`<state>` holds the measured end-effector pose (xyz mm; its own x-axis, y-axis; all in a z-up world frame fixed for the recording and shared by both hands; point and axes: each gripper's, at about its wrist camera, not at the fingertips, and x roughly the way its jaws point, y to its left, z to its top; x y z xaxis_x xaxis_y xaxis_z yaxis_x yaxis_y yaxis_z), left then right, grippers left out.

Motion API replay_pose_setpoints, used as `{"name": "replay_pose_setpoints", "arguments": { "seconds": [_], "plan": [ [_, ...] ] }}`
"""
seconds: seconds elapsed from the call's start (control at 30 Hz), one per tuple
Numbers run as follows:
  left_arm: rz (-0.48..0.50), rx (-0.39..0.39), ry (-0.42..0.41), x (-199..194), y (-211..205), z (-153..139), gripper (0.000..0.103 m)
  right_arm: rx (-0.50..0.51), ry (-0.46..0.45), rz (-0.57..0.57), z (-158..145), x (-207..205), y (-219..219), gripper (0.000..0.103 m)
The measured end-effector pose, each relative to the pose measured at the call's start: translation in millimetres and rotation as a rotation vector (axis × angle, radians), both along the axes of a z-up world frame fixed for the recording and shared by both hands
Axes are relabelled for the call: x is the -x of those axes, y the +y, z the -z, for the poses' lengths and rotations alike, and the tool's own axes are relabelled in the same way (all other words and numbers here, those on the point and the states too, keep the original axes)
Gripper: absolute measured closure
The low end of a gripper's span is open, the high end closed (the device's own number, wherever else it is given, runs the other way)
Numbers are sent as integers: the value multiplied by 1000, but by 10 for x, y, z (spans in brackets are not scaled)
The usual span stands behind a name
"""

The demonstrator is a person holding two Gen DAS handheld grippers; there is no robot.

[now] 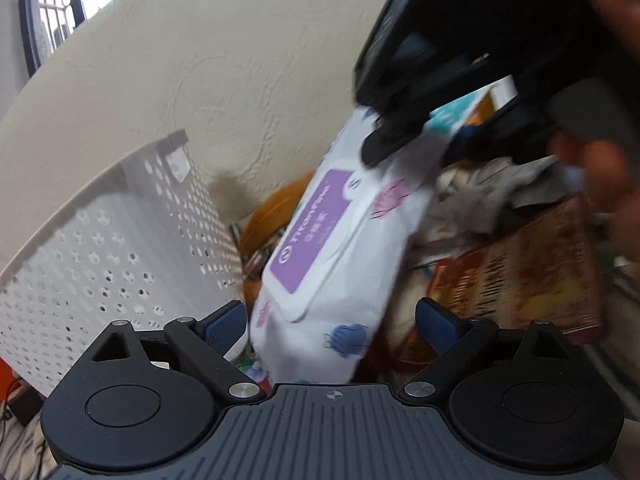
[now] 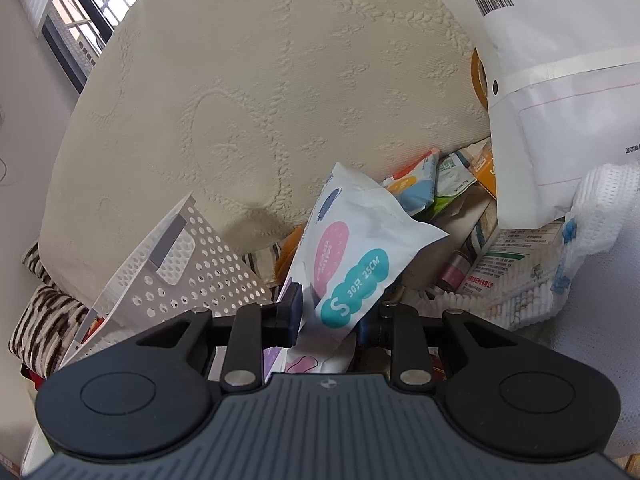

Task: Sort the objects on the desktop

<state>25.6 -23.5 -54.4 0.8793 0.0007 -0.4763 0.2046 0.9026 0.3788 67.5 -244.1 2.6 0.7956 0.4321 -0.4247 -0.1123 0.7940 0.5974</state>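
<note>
A white wet-wipes pack (image 1: 324, 264) with a purple lid label hangs upright in the left wrist view. My right gripper (image 1: 404, 140) comes in from the upper right, blurred, and pinches the pack's top edge. In the right wrist view the same pack (image 2: 352, 264), marked "S 30 25CM", sits between the right gripper's (image 2: 332, 316) fingers, which are closed on it. My left gripper (image 1: 332, 320) is open, its blue-padded fingers either side of the pack's lower end, not touching it.
A white perforated basket (image 1: 100, 264) stands at the left, seen also in the right wrist view (image 2: 188, 276). A cream textured mattress (image 2: 280, 80) rises behind. A clutter pile of packets, a red box (image 1: 528, 276) and a white envelope (image 2: 560, 100) lies at the right.
</note>
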Motion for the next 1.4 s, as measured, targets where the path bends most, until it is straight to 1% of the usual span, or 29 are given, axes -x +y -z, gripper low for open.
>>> {"name": "replay_pose_setpoints", "arguments": {
  "seconds": [0.07,0.1,0.13,0.17,0.2,0.23,0.27,0.4,0.43,0.6,0.7,0.77,0.87,0.93,1.07,1.13,1.27,1.3,1.4],
  "plan": [
    [-11,-14,21,-118,11,31,6,-1,0,0,2,-2,-2,74],
    [-13,-5,39,-180,31,45,6,-3,1,0,3,-2,-4,74],
    [-16,15,62,-236,57,54,13,-3,1,0,4,-3,-4,74],
    [-17,40,95,-293,86,65,25,-1,0,-1,4,-3,-4,74],
    [-23,57,121,-339,110,76,25,2,0,-3,0,-4,-2,74],
    [-34,66,117,-353,127,77,29,6,3,-4,1,-8,2,74],
    [-36,73,117,-360,137,72,35,9,3,-1,-1,-8,12,74],
    [-57,67,113,-369,113,85,39,16,3,2,-9,-23,45,74],
    [-67,65,113,-363,117,75,42,22,1,1,-13,-23,60,74],
    [-93,123,116,-374,202,21,45,66,-23,-7,-59,1,134,75],
    [-94,146,124,-374,252,0,46,85,-31,-25,-68,1,150,75],
    [-90,150,127,-402,257,-3,49,103,-40,-42,-66,11,156,75],
    [-92,150,128,-426,263,-29,53,84,-36,-44,-43,10,128,75],
    [-96,151,125,-373,259,-50,55,63,-36,-44,-35,10,113,75],
    [-102,161,101,-328,267,-99,61,43,-81,-58,-76,66,119,75],
    [-105,167,91,-293,261,-134,62,40,-106,-63,-102,100,128,75],
    [-108,169,84,-282,247,-159,63,34,-106,-62,-131,112,128,75],
    [-105,169,84,-338,248,-147,63,30,-106,-60,-135,121,123,75],
    [-96,168,76,-303,206,-166,63,16,-114,-52,-137,193,47,75]
  ]
}}
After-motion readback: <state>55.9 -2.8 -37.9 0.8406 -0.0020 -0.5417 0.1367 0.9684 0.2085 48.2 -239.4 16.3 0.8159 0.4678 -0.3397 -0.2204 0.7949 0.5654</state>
